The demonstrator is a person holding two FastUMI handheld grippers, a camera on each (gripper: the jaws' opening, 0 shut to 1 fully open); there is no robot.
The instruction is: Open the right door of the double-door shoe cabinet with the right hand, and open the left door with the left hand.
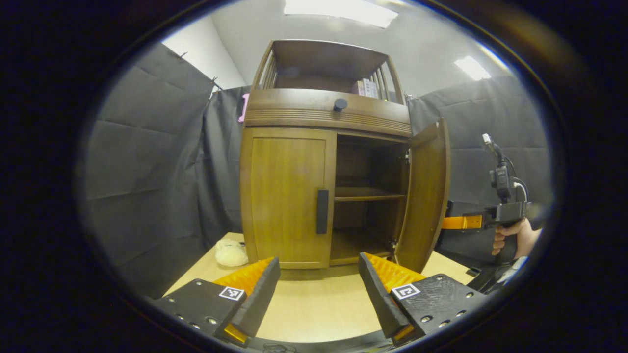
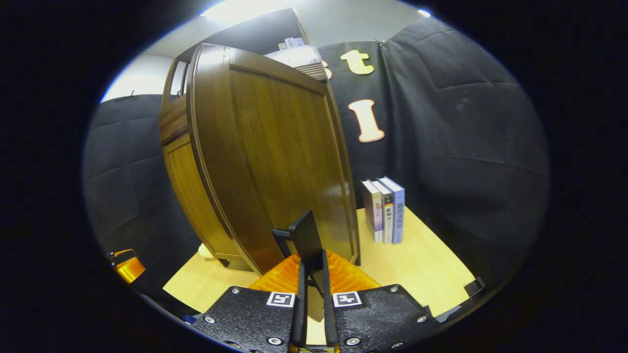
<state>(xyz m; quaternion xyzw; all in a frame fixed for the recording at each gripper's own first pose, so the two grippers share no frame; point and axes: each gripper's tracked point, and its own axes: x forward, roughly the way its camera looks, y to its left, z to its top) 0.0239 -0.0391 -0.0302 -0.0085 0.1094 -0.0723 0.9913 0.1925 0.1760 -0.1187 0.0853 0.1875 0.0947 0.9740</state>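
Bare bench (image 1: 314,304) lies between our left gripper (image 1: 319,284) and the closed left door (image 1: 287,196); nothing blocks its handle (image 1: 322,211). A pale soft lump (image 1: 230,254) sits just beside the cabinet's left corner. The swung-out right door (image 2: 274,157) walls off that side, with three upright books (image 2: 385,211) near it on the bench.

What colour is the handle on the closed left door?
Black, on the left door's handle, best in the left gripper view.
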